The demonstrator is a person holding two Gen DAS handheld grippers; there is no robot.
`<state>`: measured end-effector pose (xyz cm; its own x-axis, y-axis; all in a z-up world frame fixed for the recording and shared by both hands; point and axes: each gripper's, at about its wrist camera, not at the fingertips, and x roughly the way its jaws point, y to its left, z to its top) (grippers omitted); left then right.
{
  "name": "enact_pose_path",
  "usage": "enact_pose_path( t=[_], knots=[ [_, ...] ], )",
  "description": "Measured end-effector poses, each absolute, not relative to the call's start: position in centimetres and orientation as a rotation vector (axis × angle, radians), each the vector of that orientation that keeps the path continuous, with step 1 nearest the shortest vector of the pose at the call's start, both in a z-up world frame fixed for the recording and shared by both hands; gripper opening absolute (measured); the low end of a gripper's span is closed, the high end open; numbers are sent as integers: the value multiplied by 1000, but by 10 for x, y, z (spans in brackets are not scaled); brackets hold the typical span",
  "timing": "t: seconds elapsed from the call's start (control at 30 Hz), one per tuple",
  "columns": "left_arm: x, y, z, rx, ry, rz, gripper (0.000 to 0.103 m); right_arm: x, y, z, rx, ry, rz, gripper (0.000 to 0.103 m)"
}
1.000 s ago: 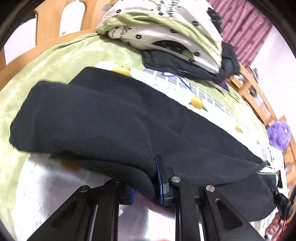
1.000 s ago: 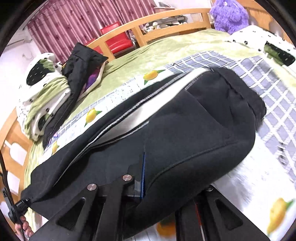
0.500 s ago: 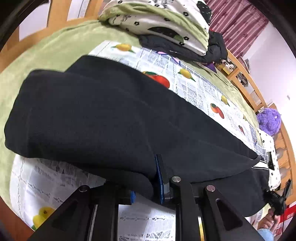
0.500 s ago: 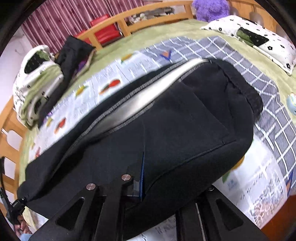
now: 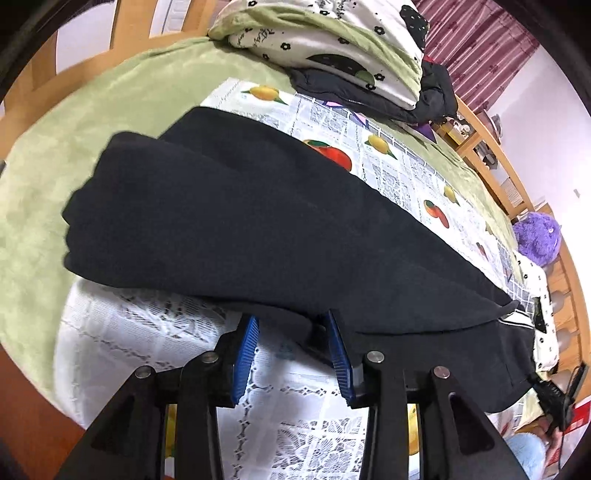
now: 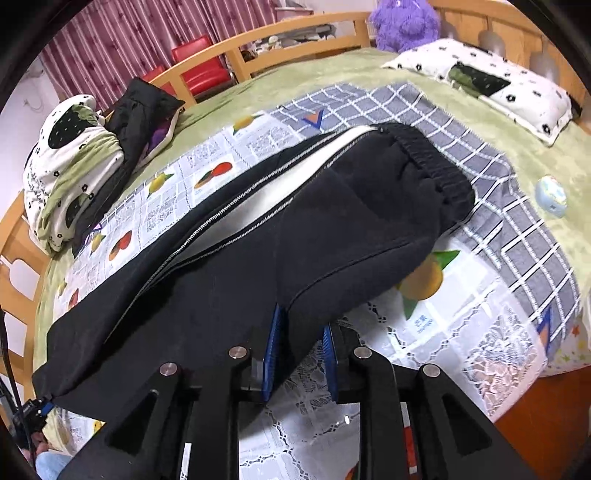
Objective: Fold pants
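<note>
Black pants [image 5: 258, 221] lie folded lengthwise on the fruit-print cloth [image 5: 155, 332] on the bed. In the right wrist view the pants [image 6: 295, 236] show a white side stripe and the elastic waistband at the right. My left gripper [image 5: 291, 343] is open at the near edge of the leg end, with a fold of cloth lying loose between its blue pads [image 5: 245, 354]. My right gripper [image 6: 299, 354] is open at the near edge close to the waist, with the cloth edge between its pads [image 6: 271, 354].
A stack of folded bedding and a dark jacket [image 5: 354, 66] lies at the far side. A pillow [image 6: 491, 81], a purple plush toy [image 6: 406, 22] and a small round blue object [image 6: 550, 195] lie toward the head. A wooden bed frame [image 6: 295, 40] rims the bed.
Both grippers were shut on the pants' near edge and have opened, letting the cloth go. The folded pants have settled flat onto the cloth.
</note>
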<state>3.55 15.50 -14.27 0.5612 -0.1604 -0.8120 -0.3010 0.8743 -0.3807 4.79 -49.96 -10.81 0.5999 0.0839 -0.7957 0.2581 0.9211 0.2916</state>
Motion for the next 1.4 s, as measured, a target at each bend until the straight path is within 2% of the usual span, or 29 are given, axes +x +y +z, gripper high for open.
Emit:
enact_pose_path(
  t=[0.1,0.17,0.2,0.3,0.73,0.87,0.93,1.0,1.07,1.1,1.4],
  knots=[
    [30,159,-138,-520,983,98,37,47,-497,-104,385,926,-115,23],
    [23,163,-134,-515,965,108,52,45,-495,-102,375,918,-122,23],
    [17,165,-130,-506,947,119,62,44,-494,-101,371,914,-127,24],
    [4,169,-125,-480,917,135,63,41,-491,-99,360,909,-130,27],
    [7,180,-123,-607,823,45,60,22,-486,-86,258,818,-94,31],
    [20,185,-138,-613,863,112,55,22,-488,-86,257,809,-94,35],
    [22,191,-144,-647,852,134,45,22,-490,-86,259,810,-98,35],
    [24,200,-147,-703,829,144,42,21,-493,-86,257,807,-104,35],
    [36,206,-146,-695,821,153,19,22,-496,-87,252,808,-112,35],
    [46,207,-146,-649,836,162,0,23,-497,-88,252,809,-116,35],
    [105,212,-130,-571,820,172,1,44,-505,-103,277,829,-125,35]
  ],
)
